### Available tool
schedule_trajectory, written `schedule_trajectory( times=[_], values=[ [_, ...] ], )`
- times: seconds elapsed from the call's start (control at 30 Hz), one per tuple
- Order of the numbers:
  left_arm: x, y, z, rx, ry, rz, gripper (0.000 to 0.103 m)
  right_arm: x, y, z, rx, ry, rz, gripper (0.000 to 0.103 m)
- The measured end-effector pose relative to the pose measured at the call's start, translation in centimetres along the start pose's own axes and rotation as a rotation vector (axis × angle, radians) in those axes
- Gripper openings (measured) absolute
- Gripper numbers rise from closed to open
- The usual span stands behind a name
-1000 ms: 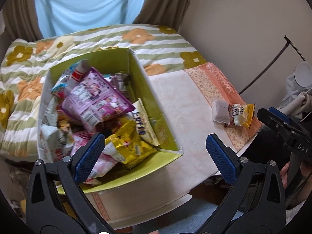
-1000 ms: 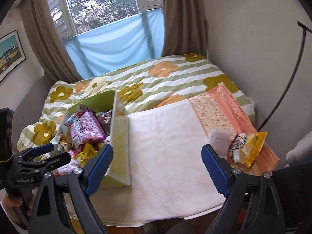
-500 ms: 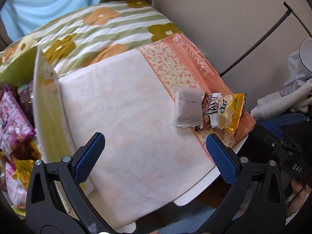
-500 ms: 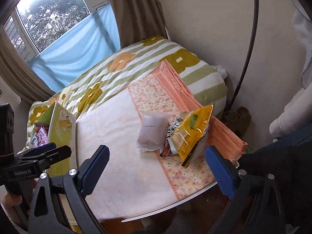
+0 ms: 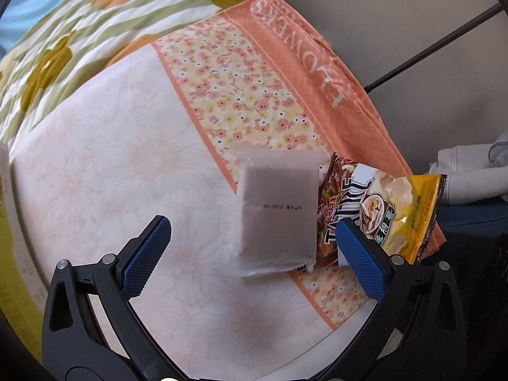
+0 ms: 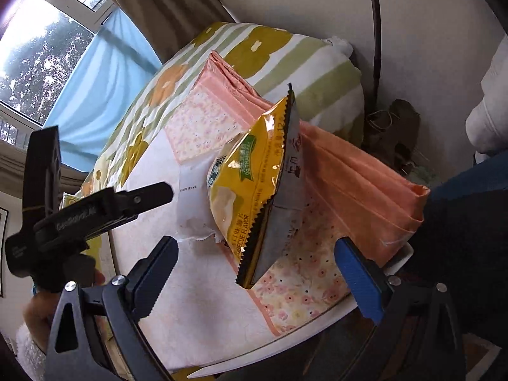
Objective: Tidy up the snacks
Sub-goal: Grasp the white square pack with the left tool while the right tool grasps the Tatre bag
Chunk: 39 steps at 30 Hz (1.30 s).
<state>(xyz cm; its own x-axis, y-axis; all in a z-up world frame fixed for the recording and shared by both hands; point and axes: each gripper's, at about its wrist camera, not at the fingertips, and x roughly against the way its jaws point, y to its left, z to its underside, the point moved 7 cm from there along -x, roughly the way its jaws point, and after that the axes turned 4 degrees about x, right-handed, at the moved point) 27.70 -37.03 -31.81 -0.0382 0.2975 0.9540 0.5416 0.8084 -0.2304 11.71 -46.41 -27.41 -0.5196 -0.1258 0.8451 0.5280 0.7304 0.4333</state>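
We've swung away from the green snack box, which filled the left camera a second ago and is now just a sliver at the edge, so the big change is that both hands are over the far corner of the table where the last loose snacks sit. The tablecloth with the pink flowery border fills most of the view now instead of the bedspread. On it, the white packet lies flat, face down, with the yellow chip bag leaning against it and a brown-labelled packet wedged between the two. Our left tongs are spread wide with the white packet sitting in the gap, pads not touching it. Our right tongs are also wide apart, lined up on the yellow bag's lower corner, nothing pinched yet. We'd guess this means the box is mostly sorted and these are the leftovers to grab. Compared with half a second ago, both packets look a lot bigger and closer.
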Motion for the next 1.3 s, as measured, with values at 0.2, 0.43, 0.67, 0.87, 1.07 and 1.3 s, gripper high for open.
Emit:
schedule_trajectory(
  times=[0.2,0.43,0.67,0.87,1.07,1.3],
  values=[
    [-3.6,-1.6,-1.2,-0.082,0.052,-0.019,0.102,-1.4,0.2,0.4,0.018,0.011,0.033,0.098],
    [-5.6,-2.2,-1.4,-0.145,0.088,-0.054,0.091,-1.6,0.3,-0.2,0.016,-0.017,0.085,0.098],
    [-5.3,-2.5,-1.6,-0.237,0.057,-0.073,0.069,-1.8,0.4,-0.8,-0.002,-0.039,0.104,0.098],
    [-4.7,-2.1,-1.7,-0.242,0.057,-0.061,0.064,-2.5,0.8,-1.0,-0.006,-0.028,0.088,0.098],
    [-4.3,1.5,-2.0,-0.189,0.055,-0.081,0.064,-2.7,1.2,-0.9,0.011,-0.026,0.087,0.097],
    [-3.8,4.1,-1.4,-0.145,0.049,-0.098,0.063,-3.3,1.1,-1.8,-0.007,-0.016,0.082,0.078]
  ],
)
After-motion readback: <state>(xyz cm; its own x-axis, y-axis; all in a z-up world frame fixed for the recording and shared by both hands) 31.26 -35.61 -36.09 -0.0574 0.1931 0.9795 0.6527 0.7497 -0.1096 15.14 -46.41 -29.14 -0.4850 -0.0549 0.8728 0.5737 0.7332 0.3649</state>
